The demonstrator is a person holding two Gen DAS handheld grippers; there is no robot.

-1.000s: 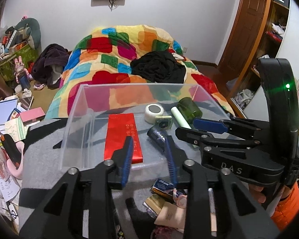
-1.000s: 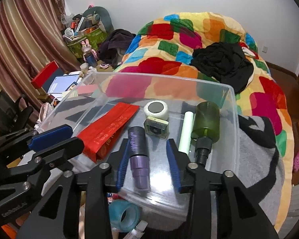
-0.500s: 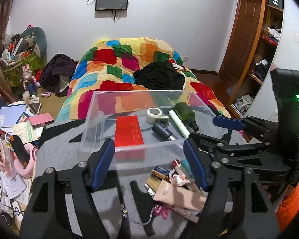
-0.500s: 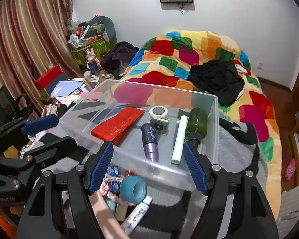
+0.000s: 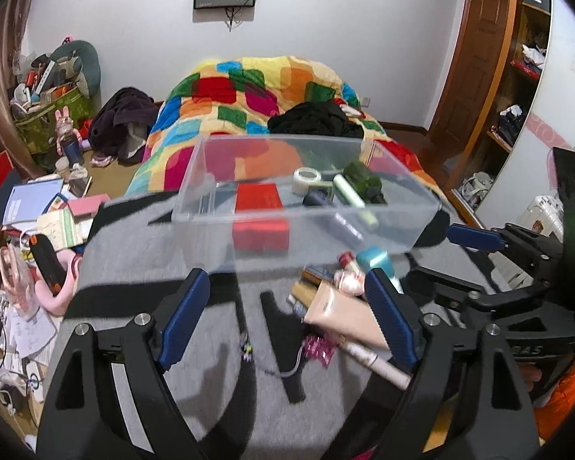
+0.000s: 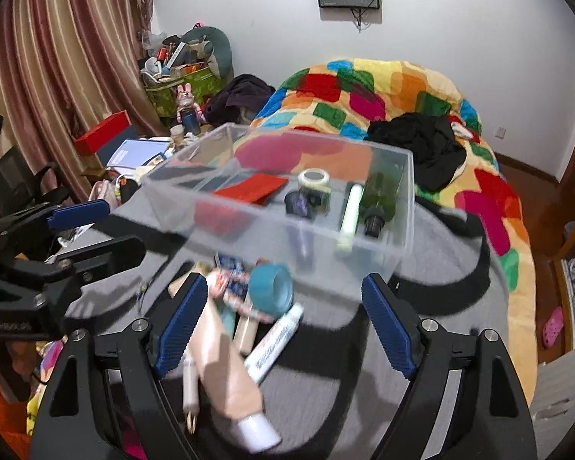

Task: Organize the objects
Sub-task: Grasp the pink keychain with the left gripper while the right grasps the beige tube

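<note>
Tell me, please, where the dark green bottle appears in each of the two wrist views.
Left wrist view: the dark green bottle lies inside the clear box, right of centre, near its far right side.
Right wrist view: the bottle lies in the box's right part, along its right wall.
Shared landmark: the pale green tube right beside it, on its left.

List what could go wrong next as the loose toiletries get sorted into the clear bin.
1. The beige tube, white tube and teal tape roll lie piled together; grabbing one may drag or scatter the others.
2. The pile sits right against the clear bin, so a reaching finger could shove it.
3. The green bottle lies on its side and may roll if bumped.
</note>
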